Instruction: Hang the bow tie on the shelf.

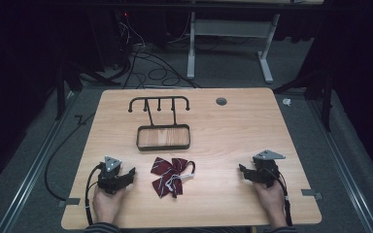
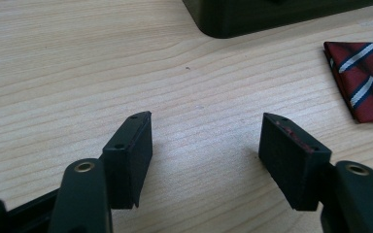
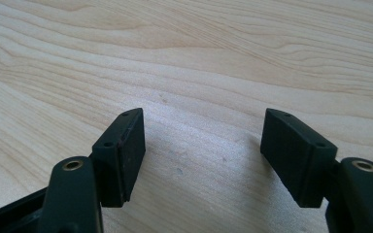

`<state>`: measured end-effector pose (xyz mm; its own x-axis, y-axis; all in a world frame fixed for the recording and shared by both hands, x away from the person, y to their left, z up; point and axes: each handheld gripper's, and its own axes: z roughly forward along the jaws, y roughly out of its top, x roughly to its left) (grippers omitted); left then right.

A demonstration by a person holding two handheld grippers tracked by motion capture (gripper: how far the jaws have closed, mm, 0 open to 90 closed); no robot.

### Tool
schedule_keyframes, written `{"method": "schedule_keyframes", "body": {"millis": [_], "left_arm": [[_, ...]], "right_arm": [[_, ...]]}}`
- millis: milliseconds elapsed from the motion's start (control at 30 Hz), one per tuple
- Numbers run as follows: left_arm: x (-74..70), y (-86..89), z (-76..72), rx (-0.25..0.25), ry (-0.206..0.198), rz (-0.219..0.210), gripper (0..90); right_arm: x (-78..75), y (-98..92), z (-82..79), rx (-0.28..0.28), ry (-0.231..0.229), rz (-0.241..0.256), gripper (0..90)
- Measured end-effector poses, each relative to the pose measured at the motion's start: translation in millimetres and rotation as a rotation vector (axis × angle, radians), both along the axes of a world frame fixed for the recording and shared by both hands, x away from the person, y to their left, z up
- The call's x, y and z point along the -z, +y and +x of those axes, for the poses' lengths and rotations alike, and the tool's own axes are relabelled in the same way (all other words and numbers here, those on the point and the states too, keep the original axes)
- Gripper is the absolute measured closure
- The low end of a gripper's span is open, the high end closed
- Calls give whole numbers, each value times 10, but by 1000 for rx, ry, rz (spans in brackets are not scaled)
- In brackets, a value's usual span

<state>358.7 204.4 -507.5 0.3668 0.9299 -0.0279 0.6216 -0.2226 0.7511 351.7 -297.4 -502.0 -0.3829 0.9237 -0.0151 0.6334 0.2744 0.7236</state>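
While both hands are resting on the near part of the wooden table [image 1: 233, 121], the left gripper [image 1: 130, 173] is sitting just left of a dark red bow tie [image 1: 170, 175] with pale stripes, its jaws standing apart and holding nothing. Lying near the middle of the table's front half, the bow tie is showing a thin white strap [image 1: 190, 171] curling off its right side. Seen in the left gripper view, the left gripper [image 2: 206, 127] is hovering over bare wood, with a corner of the bow tie [image 2: 366, 80] lying apart from it at the right edge. Well apart on the other side, the right gripper [image 1: 243, 171] is pointing its jaws toward the bow tie; in the right gripper view, the right gripper [image 3: 204, 124] is likewise gaping over bare wood. Behind the bow tie, a black metal stand [image 1: 162, 124] with a rectangular base frame and a hooked top rail is standing clear of both grippers
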Motion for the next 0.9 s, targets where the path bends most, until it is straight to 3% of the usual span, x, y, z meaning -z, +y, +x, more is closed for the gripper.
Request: {"method": "schedule_keyframes", "body": {"millis": [733,900], "left_arm": [[-20,11,2,17,8,4,365],[-108,22,-39,35,-5,-31,372]], "right_arm": [[1,-4,1,3,0,5,344],[0,-3,0,4,1,7,344]]}}
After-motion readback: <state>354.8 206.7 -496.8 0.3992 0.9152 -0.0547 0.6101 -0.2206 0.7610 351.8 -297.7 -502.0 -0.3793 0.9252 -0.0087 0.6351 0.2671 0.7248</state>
